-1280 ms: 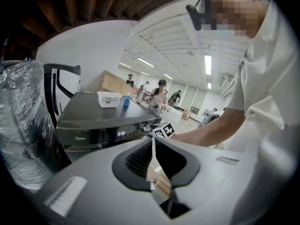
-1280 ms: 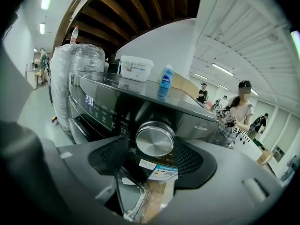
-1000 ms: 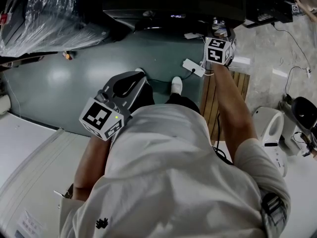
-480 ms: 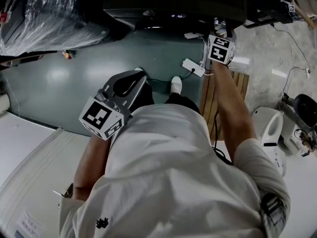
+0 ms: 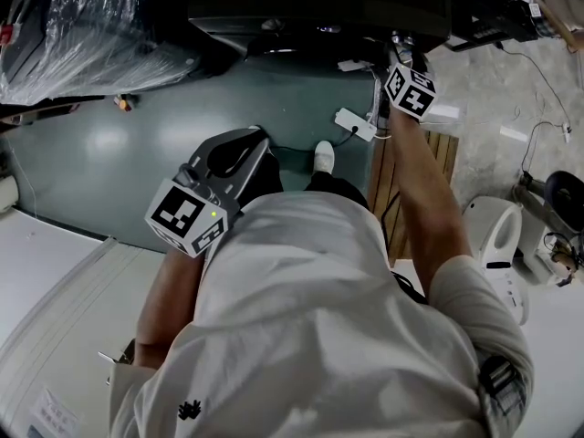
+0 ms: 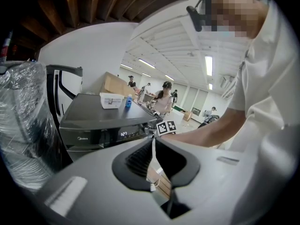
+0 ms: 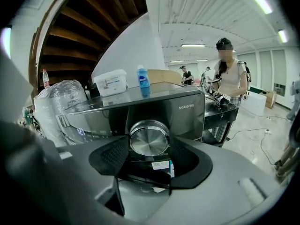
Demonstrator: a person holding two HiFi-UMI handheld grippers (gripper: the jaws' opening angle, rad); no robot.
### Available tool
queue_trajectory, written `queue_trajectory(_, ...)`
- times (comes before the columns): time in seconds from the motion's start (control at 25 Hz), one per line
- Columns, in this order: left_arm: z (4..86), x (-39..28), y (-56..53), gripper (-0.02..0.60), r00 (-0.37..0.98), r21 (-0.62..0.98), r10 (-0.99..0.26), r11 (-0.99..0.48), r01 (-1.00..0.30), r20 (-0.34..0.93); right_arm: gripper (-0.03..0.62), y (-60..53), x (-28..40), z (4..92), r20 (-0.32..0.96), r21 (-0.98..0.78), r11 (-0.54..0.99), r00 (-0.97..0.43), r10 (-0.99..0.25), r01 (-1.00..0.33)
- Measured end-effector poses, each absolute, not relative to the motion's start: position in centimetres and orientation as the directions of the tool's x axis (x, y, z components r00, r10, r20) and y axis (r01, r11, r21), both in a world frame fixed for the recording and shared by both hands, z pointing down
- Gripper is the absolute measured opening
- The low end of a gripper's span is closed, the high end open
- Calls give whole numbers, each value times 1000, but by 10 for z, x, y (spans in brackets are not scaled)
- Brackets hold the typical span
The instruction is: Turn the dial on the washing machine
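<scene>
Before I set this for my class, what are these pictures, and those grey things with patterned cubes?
A person holds a hand-held gripper in each hand; the patterned cubes belong to them. The top-down picture comes from a head camera; the other two from cameras riding on each one. The right hand-held gripper is clamped on the silver dial of the dark washing machine, which carries a white tub and a blue bottle on top. The left hand-held gripper is shut and empty, held near the body.

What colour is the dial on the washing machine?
The dial is silver, with a brushed metal face. It shows best in the right gripper view.
</scene>
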State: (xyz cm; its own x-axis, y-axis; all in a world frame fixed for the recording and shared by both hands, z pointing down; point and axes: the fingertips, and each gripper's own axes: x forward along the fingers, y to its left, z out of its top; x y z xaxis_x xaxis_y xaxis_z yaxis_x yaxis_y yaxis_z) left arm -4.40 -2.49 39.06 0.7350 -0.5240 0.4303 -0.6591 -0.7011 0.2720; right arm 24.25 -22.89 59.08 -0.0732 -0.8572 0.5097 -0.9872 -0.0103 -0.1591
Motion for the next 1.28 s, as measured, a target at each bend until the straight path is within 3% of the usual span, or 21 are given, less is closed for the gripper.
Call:
queue_trajectory(0.44, 391, -17, -26, 74, 772, 288, -499, -730, -620, 394, 265, -186, 241, 573, 521, -92, 144, -171, -836, -985)
queue_trajectory(0.64, 390, 0, -28, 74, 794, 297, -488, -747, -594, 363, 98, -150, 228, 558, 535, -31, 270, -245, -809, -962)
queue_trajectory(0.84, 392, 21, -26, 72, 813, 292, -460, -772, -565, 356, 2, -112, 223, 530, 530, -64, 341, -321, -785, -938)
queue_trajectory(1.28, 400, 40, -15, 57, 820, 326, -435, -766, -554, 372, 2, -37, 202, 459, 493, -125, 499, -490, -719, -858)
